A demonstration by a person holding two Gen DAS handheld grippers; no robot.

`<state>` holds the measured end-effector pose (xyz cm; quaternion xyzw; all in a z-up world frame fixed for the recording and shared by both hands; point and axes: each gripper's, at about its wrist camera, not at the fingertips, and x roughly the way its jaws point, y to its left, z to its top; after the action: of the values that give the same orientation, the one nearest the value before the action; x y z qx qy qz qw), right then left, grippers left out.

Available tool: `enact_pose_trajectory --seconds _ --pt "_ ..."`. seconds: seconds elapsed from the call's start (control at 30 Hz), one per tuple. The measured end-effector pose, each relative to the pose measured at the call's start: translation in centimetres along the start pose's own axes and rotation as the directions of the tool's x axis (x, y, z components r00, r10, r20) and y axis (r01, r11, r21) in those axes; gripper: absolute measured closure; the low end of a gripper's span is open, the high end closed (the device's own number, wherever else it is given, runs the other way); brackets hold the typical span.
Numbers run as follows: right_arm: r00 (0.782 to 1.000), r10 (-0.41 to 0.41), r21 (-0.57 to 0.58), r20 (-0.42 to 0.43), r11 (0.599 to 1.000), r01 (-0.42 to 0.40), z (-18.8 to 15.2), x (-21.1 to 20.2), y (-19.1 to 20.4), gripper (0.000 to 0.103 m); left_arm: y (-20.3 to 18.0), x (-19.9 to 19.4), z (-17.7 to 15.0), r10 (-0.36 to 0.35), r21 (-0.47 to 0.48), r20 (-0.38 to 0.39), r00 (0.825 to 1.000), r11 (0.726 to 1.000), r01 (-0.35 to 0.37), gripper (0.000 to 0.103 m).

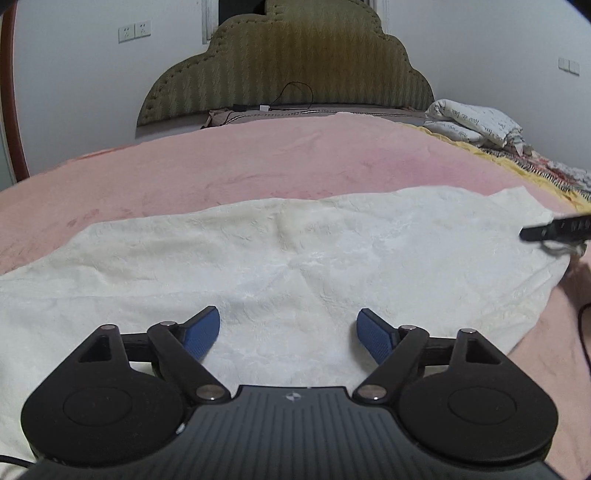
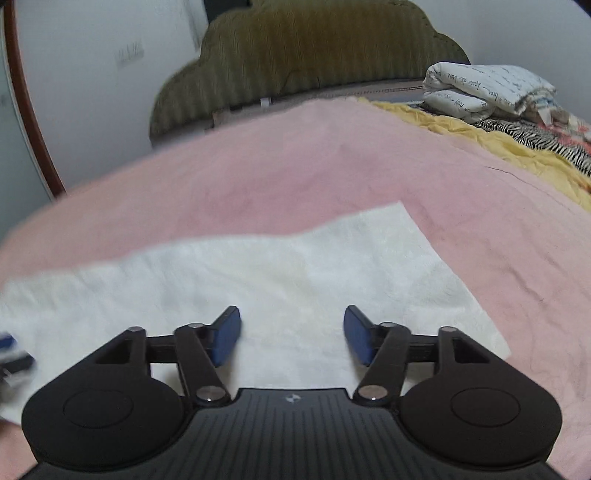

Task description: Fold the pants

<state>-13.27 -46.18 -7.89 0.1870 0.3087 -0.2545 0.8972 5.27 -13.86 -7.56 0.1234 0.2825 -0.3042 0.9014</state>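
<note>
The white pants (image 1: 295, 258) run off the left edge in both views. The right view is blurry. Only the right claw's tip (image 1: 554, 229) shows in the left view.

Blanket (image 1: 295, 162): pink, covers the bed.
Headboard (image 1: 288, 70): olive, scalloped, against the white wall.
Folded quilt (image 1: 476, 123): white with script print, far right.
Yellow cover (image 2: 491, 136): beside the blanket.
Wall sockets (image 1: 135, 32): upper left.

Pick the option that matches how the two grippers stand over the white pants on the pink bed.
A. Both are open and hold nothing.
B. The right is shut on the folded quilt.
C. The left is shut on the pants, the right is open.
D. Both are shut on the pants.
A: the left gripper and right gripper both show blue pads spread apart, with only the flat white pants visible between them.
</note>
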Motion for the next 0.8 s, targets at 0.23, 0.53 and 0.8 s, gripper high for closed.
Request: enact_pose_trajectory --seconds 0.23,0.53,0.8 --pt "0.994 0.071 0.251 0.087 0.964 -0.091 -1.2 -5.5 -3.8 0.028 0.1 0.7 -0.1 0.002 -0.007 -0.031 1.0 1.0 -0.002 0.0" --pt "0.862 0.503 0.675 0.069 0.612 -0.412 -5.6 -4.1 -6.6 0.027 0.1 0.7 -0.1 0.004 -0.006 -0.038 0.999 1.0 -0.005 0.0" --pt "0.895 0.383 0.626 0.23 0.646 -0.437 -4.4 -2.0 -6.6 0.028 0.1 0.7 -0.1 0.004 -0.006 -0.038 0.999 1.0 -0.004 0.0"
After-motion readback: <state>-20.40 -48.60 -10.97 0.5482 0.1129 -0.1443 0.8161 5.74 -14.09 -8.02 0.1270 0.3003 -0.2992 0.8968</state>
